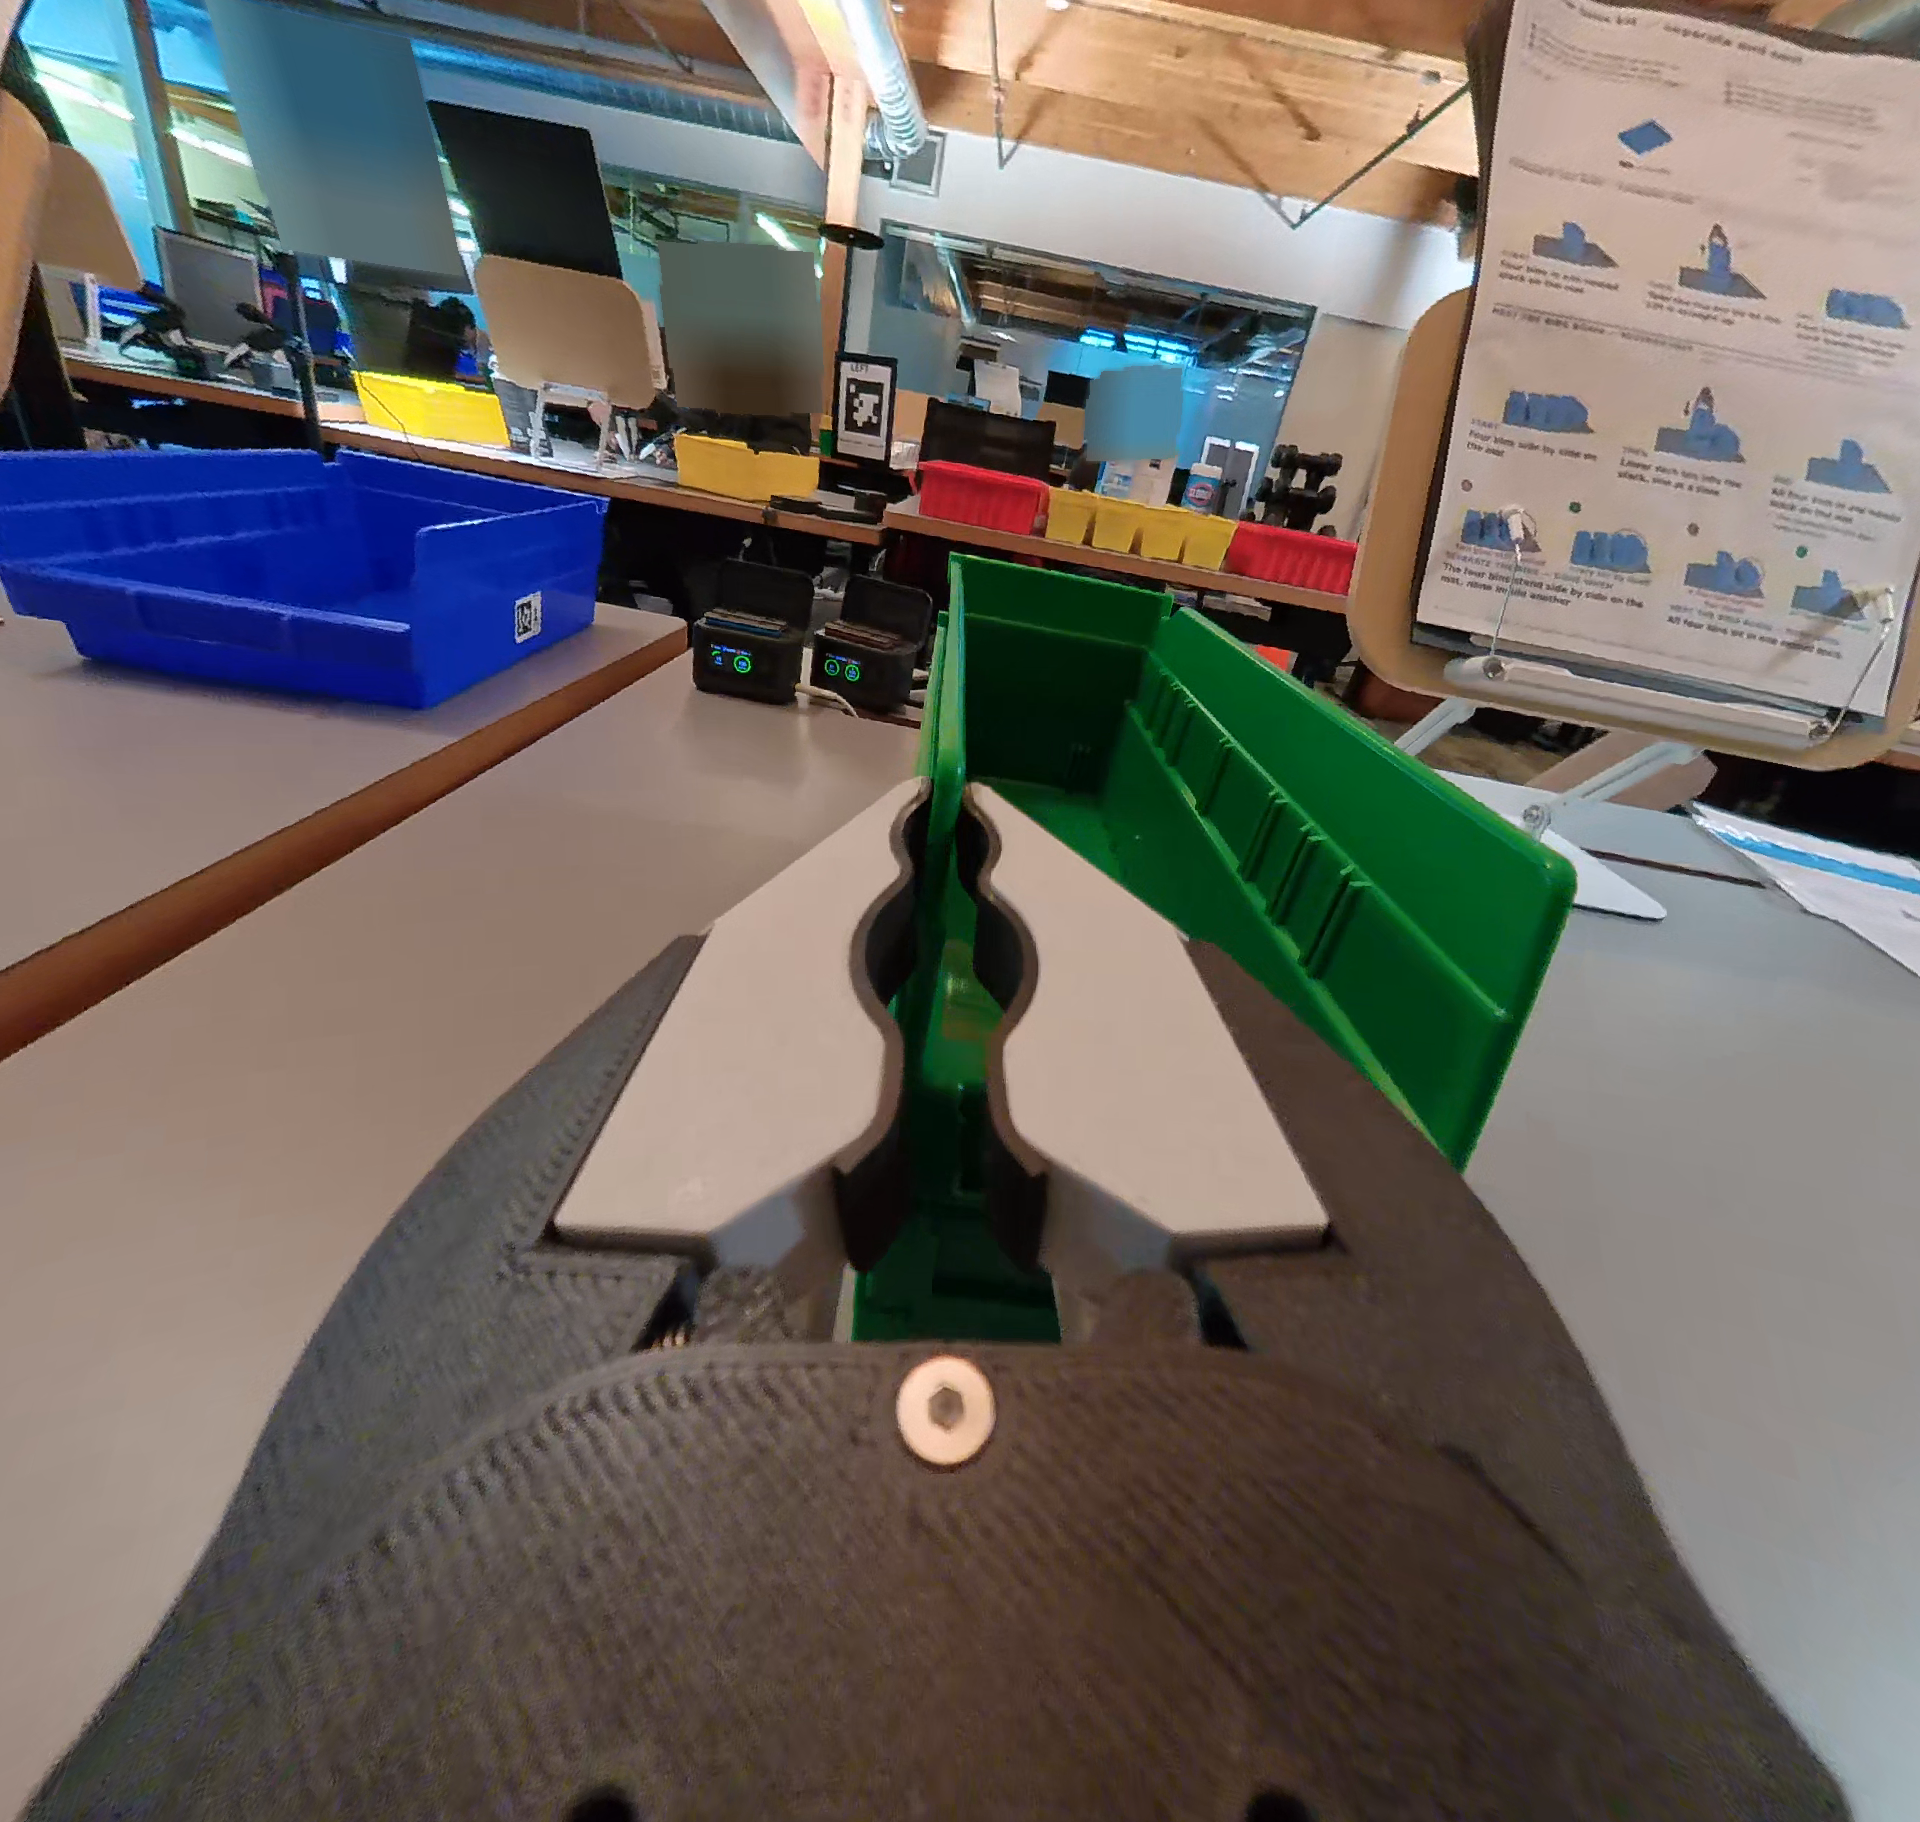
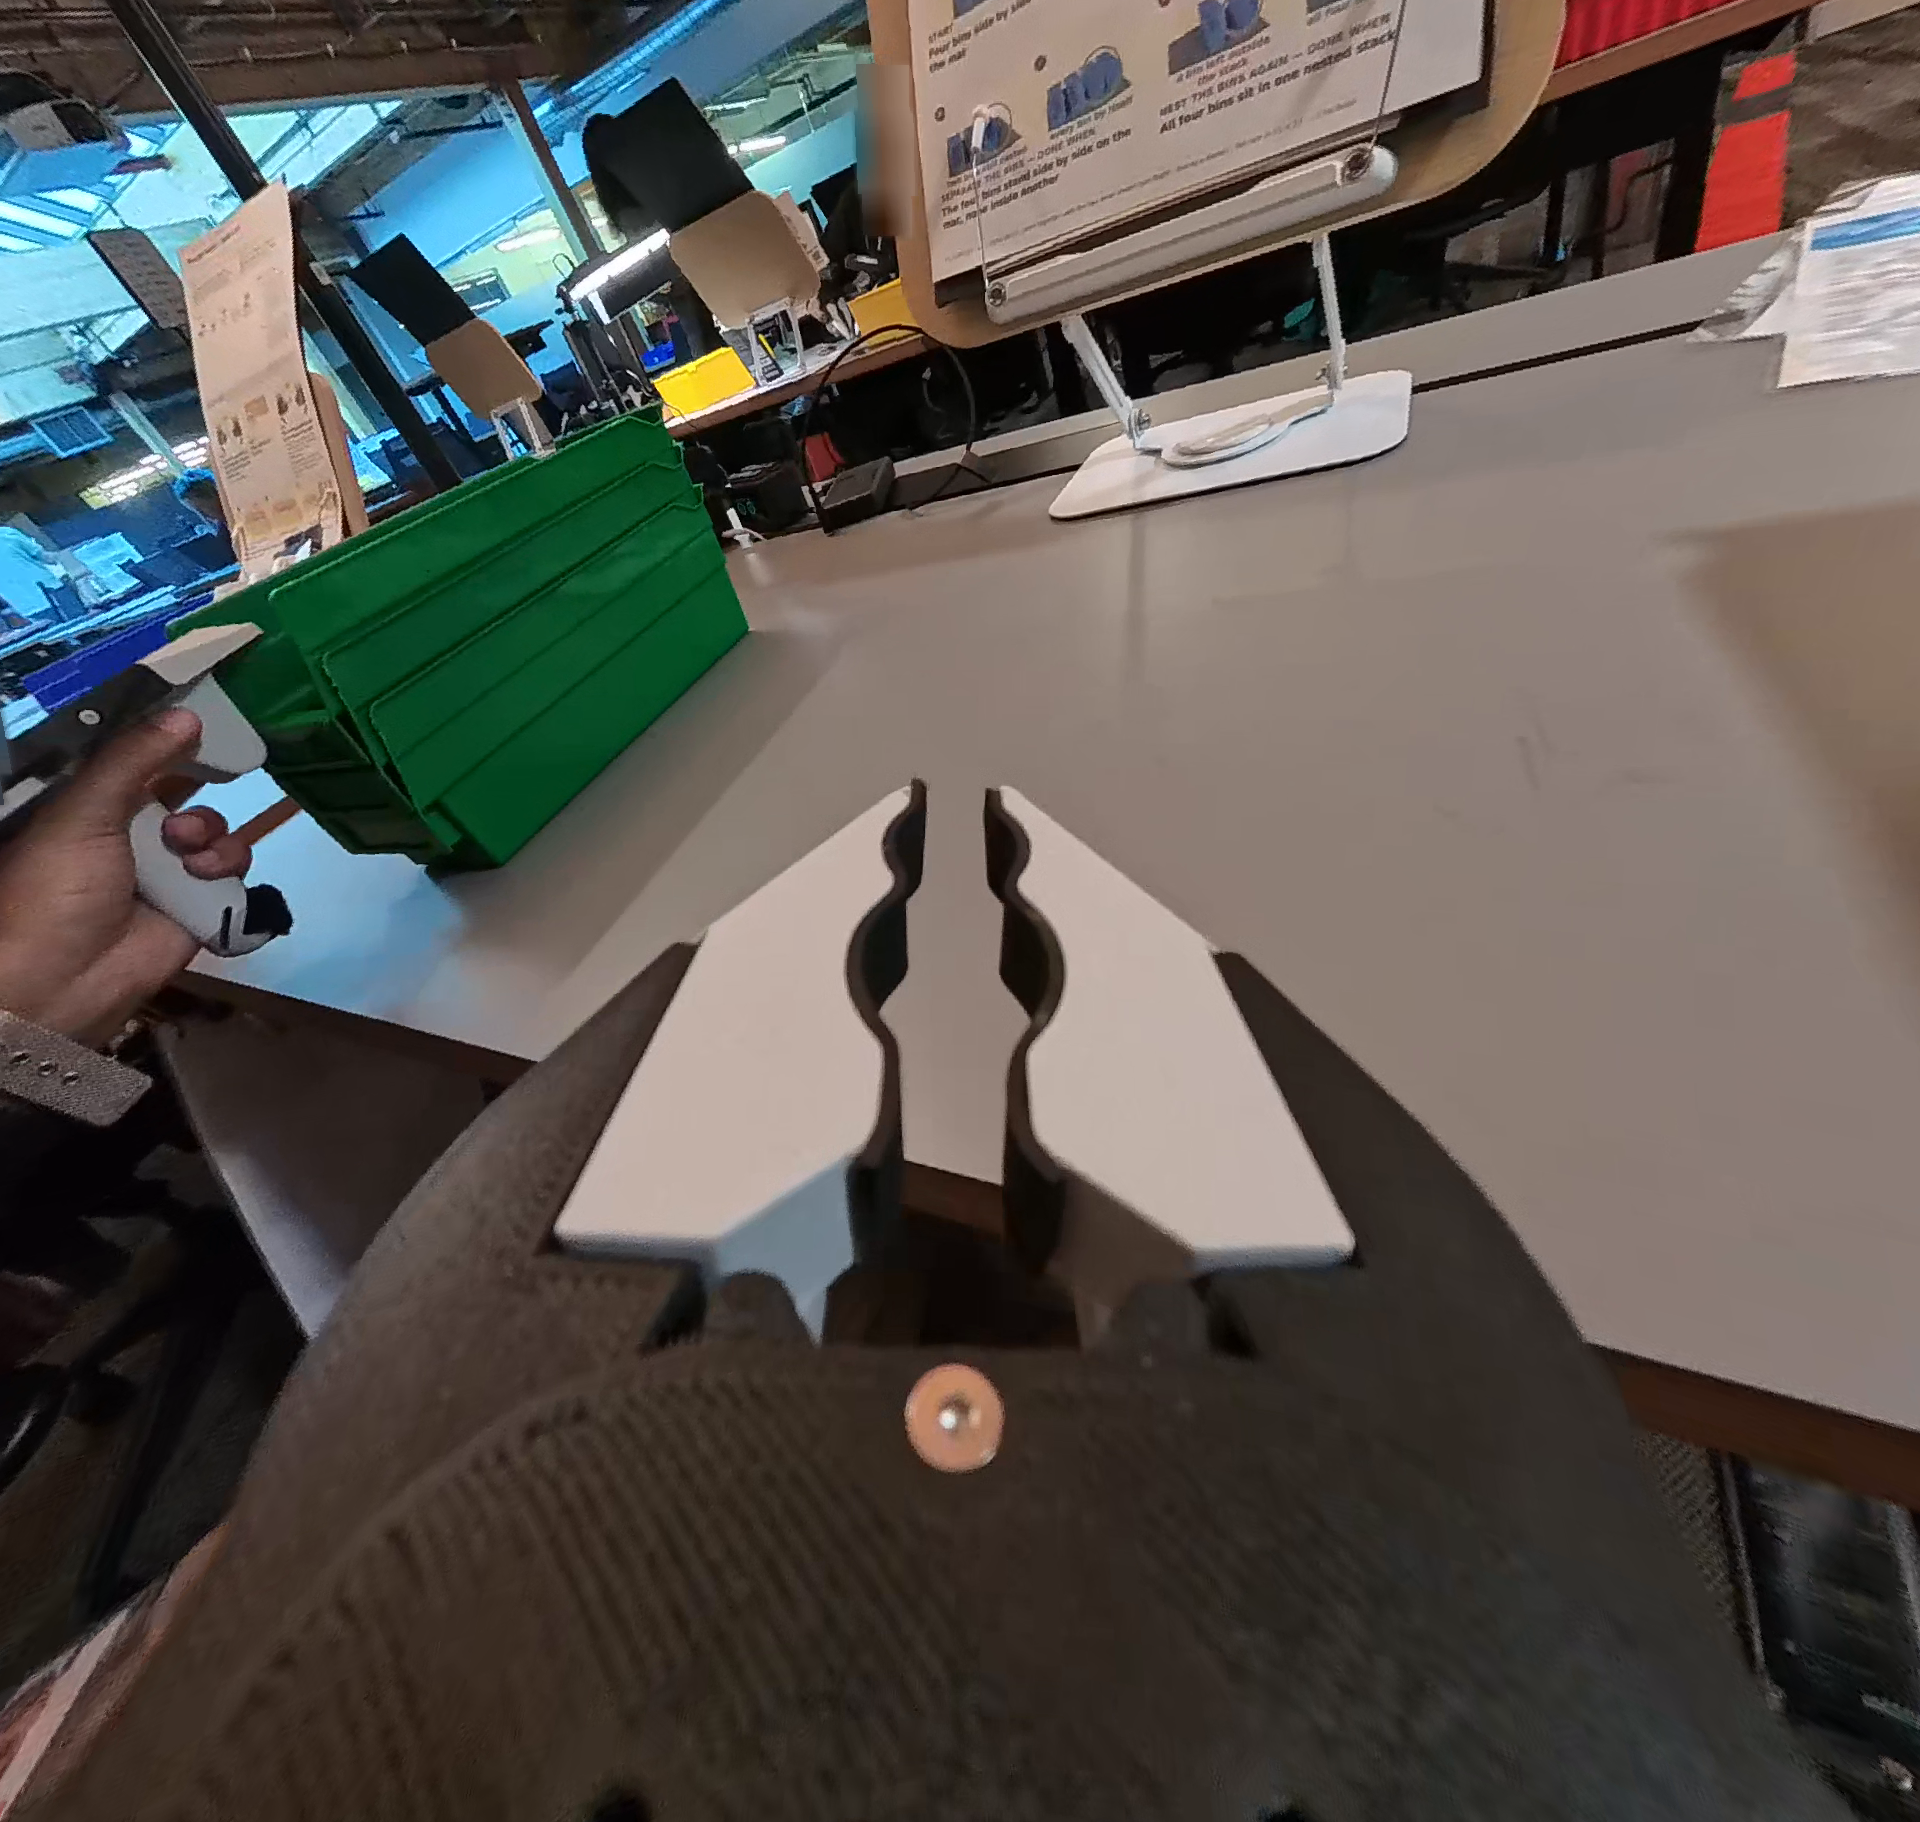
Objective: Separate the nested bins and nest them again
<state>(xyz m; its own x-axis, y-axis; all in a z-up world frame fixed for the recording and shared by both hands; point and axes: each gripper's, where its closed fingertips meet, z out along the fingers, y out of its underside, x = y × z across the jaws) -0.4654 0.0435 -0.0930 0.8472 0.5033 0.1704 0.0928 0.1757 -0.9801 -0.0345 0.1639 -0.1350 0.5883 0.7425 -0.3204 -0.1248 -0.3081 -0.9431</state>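
Observation:
A nested stack of green bins (image 2: 499, 650) stands on the grey table at the left of the right wrist view. In the left wrist view my left gripper (image 1: 948, 806) is shut on the left wall of the top green bin (image 1: 1299, 837), which stretches away ahead and to the right. The same left gripper shows in the right wrist view (image 2: 213, 676), held by a hand at the stack's near end. My right gripper (image 2: 954, 798) is slightly open and empty, over the table's front edge, right of the stack.
A blue bin (image 1: 312, 577) sits on the adjoining table at the far left. An instruction sheet on a white stand (image 2: 1236, 442) stands at the back of the table (image 2: 1455, 733). Two small black devices (image 1: 810, 645) sit beyond the table's far edge. Papers (image 2: 1849, 297) lie far right.

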